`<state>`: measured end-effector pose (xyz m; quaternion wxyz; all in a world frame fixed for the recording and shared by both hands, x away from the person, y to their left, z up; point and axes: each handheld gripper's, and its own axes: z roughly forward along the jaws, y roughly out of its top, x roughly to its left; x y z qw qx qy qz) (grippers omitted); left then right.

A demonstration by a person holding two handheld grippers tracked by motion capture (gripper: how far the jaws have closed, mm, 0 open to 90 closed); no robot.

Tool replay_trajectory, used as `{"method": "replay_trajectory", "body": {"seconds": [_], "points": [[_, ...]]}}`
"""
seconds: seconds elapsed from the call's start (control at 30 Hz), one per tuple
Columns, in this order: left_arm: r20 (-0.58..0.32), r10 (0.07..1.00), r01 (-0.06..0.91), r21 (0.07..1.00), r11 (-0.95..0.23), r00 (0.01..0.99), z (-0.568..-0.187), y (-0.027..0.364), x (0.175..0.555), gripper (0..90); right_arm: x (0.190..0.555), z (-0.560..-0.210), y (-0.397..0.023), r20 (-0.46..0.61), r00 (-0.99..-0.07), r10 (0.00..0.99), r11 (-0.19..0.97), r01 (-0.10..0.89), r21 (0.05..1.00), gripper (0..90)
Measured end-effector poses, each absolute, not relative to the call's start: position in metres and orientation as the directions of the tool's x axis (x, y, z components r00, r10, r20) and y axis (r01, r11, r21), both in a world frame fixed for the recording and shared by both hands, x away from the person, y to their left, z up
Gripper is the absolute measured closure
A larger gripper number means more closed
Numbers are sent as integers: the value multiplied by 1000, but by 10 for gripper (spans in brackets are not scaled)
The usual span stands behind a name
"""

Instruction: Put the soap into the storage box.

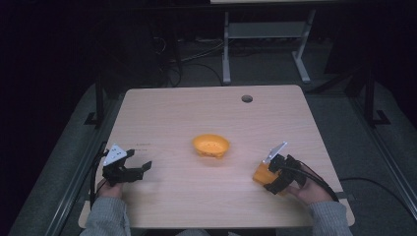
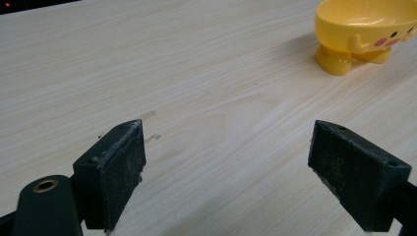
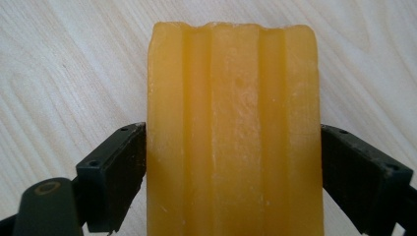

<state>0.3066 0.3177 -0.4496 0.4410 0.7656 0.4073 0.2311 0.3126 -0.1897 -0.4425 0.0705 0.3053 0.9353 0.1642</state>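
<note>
two grippers sit low over the pale wooden table (image 1: 206, 110), one at each near corner. the right gripper (image 1: 272, 173) has its jaws pressed against both sides of an orange ridged block (image 1: 262, 173), near the table's right front edge. from the high view that block is just a small orange lump half behind the black frame; the right gripper view brings out its long lengthwise grooves, waxy translucent surface (image 3: 235, 132) and slightly uneven far end, with wood grain passing behind it. whether it rests on the table or hangs just above cannot be told. the left gripper (image 1: 140, 168) holds nothing, its jaws spread wide over bare wood. a yellow bowl (image 1: 211, 145) stands mid-table, well apart from both grippers. the high view gives it as a plain round dish; the left gripper view shows stubby feet, little arms and pink cheek spots on its side (image 2: 366, 29).
</note>
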Motion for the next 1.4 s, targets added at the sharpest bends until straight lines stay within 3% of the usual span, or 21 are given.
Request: {"method": "replay_trajectory", "body": {"seconds": [0.97,1.4], "points": [[-9,828,421,864,-275,560,-449,318,306,138,316,-447,-183,-50,-814,579,781,536,320,207],[-10,828,421,864,-274,560,-449,317,306,138,312,-444,-180,-48,-852,522,812,478,335,213]]}}
